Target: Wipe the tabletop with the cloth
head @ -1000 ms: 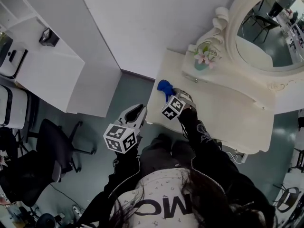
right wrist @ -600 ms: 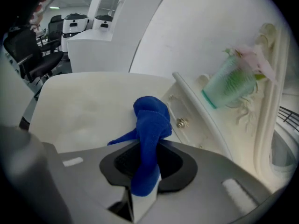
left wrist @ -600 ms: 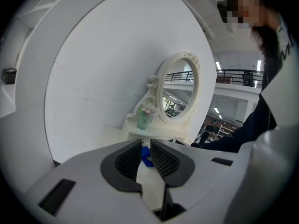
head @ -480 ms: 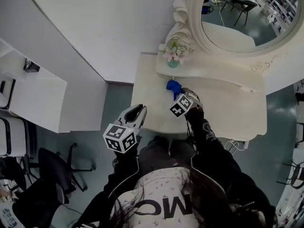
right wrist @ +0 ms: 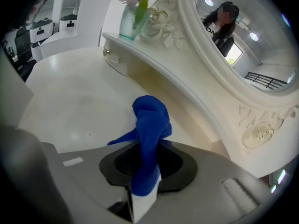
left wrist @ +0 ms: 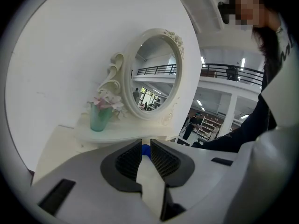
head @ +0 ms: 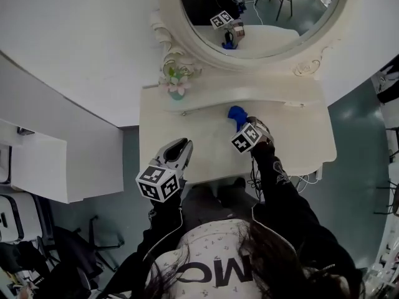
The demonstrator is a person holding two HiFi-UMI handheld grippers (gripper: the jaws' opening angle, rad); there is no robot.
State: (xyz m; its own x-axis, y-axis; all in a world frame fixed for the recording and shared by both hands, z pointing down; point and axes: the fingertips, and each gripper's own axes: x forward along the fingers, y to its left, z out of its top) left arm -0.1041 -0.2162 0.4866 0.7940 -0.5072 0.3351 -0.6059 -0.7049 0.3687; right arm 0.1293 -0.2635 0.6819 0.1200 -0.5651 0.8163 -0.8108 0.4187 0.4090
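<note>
Our right gripper (head: pixel 243 123), jaws clamped on the blue cloth (head: pixel 236 113), holds it on the counter (head: pixel 163 136) near the back edge, seemingly mid-wipe. Our left gripper (head: pixel 179 147) hangs at the front edge, jaws nearly together, empty. The next move probably calls for sweeping toward the front.

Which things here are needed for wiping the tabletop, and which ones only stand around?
Needed: blue cloth, right gripper holding it, tabletop.
Only around: flower vase, mirror, empty left gripper, white cabinet.
</note>
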